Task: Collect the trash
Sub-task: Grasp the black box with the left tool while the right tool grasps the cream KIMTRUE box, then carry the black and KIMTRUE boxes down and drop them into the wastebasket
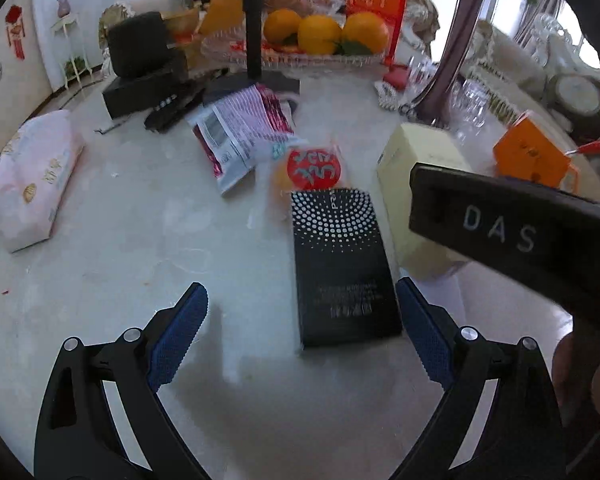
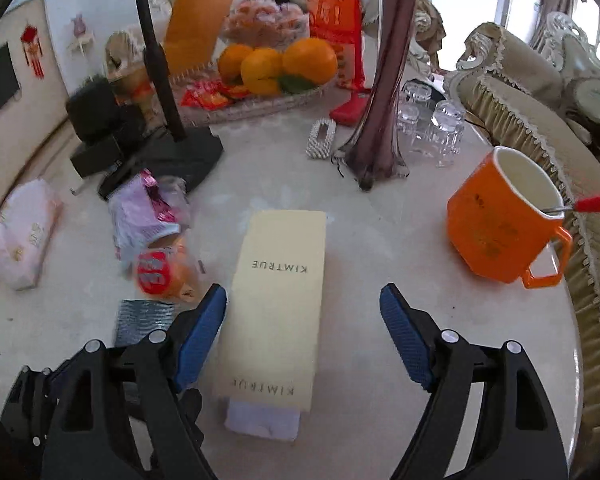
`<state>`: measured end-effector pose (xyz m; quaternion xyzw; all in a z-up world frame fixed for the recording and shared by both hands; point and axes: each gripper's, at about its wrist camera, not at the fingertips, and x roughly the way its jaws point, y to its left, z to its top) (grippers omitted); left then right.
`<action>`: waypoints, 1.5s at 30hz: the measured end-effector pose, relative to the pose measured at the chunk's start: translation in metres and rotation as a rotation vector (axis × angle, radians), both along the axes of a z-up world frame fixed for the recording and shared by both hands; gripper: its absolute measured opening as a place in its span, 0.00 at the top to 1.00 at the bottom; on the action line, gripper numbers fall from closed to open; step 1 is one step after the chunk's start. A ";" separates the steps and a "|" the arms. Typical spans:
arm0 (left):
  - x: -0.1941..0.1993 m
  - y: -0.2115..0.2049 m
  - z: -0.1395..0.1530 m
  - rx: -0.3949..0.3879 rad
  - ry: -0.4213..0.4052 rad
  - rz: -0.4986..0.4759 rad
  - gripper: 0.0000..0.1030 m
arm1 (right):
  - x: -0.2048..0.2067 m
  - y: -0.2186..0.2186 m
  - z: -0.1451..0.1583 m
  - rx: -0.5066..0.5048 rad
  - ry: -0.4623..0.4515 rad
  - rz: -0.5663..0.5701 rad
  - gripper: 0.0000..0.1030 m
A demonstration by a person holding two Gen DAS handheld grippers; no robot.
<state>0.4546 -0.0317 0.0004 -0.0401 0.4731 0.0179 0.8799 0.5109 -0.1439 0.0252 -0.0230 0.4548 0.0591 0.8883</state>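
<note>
**Two empty-looking cartons lie within reach, one in front of each pair of tongs**

The pale yellow carton (image 2: 278, 308) lies flat on the bench (image 2: 380, 216), long axis running away from the right tongs (image 2: 302, 332), with a white flap or insert poking out of its near end. It sits between the spread blue pads, nearer the left-side pad, and neither pad visibly presses on it. It looks like thin card: light, stiff along its length, easy to crush across its broad face. Judged from this, the safest hold is across the narrow width near the middle, squeezing the long edges; a hold at the open near end would likely buckle the flap.

Just beside it lies the black dotted carton (image 1: 342, 264), also flat, ahead of the left tongs (image 1: 302, 320), which stand spread and hold nothing. Its glossy surface may be a little slippery, but the ribbed pads should bite on the long edges.

Beyond the cartons are softer pieces: a round snack packet with a red label (image 1: 314, 168) and a crumpled pink-and-white wrapper (image 1: 244, 132). These are film, nearly weightless, and will collapse and slide; a pinch on a raised fold should suit better than a flat squeeze.

Farther out stand things that look like keepers: an orange mug (image 2: 500, 220) with a red-handled utensil, a purple vase (image 2: 384, 112), glass tumblers (image 2: 432, 124), a tray of oranges (image 2: 276, 64) and a pink tissue pack (image 1: 32, 180). The glassware is fragile and close to the right tongs' path.
</note>
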 end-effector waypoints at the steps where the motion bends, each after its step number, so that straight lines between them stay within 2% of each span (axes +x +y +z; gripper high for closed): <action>1: 0.002 -0.001 -0.003 0.002 0.007 0.005 0.11 | 0.002 0.001 -0.002 -0.006 0.001 0.007 0.27; 5: 0.004 -0.002 -0.004 0.026 -0.011 0.006 0.11 | 0.009 0.004 -0.014 -0.016 0.026 0.067 0.28; 6: 0.004 -0.002 -0.004 0.027 -0.014 -0.002 0.16 | 0.009 0.003 -0.015 -0.007 0.036 0.075 0.33; 7: 0.003 -0.001 -0.003 0.035 -0.028 -0.019 0.33 | 0.008 0.002 -0.017 0.011 0.048 0.080 0.45; 8: 0.001 0.001 -0.001 0.037 -0.040 -0.035 0.43 | 0.006 -0.001 -0.019 0.045 0.068 0.094 0.56; 9: -0.001 0.005 0.000 0.048 -0.051 -0.040 0.61 | 0.002 -0.004 -0.018 0.050 0.066 0.092 0.56; 13: -0.019 0.024 0.003 -0.008 -0.052 -0.038 0.61 | -0.025 -0.015 -0.017 0.076 0.054 0.109 0.56; 20: -0.090 0.049 0.007 -0.073 -0.076 -0.050 0.61 | -0.094 -0.031 -0.015 0.165 0.012 0.131 0.56; 25: -0.150 0.053 0.029 -0.120 -0.145 -0.083 0.61 | -0.135 -0.038 -0.005 0.259 -0.022 0.160 0.56; 29: -0.211 0.053 0.053 -0.184 -0.228 -0.124 0.61 | -0.200 -0.042 0.014 0.317 -0.089 0.220 0.56; 32: -0.287 0.057 0.066 -0.281 -0.312 -0.162 0.61 | -0.266 -0.045 0.022 0.375 -0.123 0.253 0.56; 35: -0.351 0.047 0.070 -0.240 -0.339 -0.217 0.61 | -0.339 -0.052 0.022 0.456 -0.138 0.301 0.56; 37: -0.407 0.039 0.064 -0.185 -0.319 -0.267 0.61 | -0.392 -0.057 0.021 0.494 -0.131 0.326 0.56; 41: -0.487 0.031 0.035 -0.158 -0.206 -0.330 0.61 | -0.473 -0.066 0.014 0.481 -0.091 0.352 0.56; 43: -0.505 0.028 0.014 -0.129 -0.143 -0.331 0.61 | -0.499 -0.069 0.006 0.431 -0.066 0.357 0.56; 45: -0.514 0.025 -0.015 -0.147 -0.063 -0.325 0.61 | -0.511 -0.074 -0.015 0.380 -0.014 0.315 0.56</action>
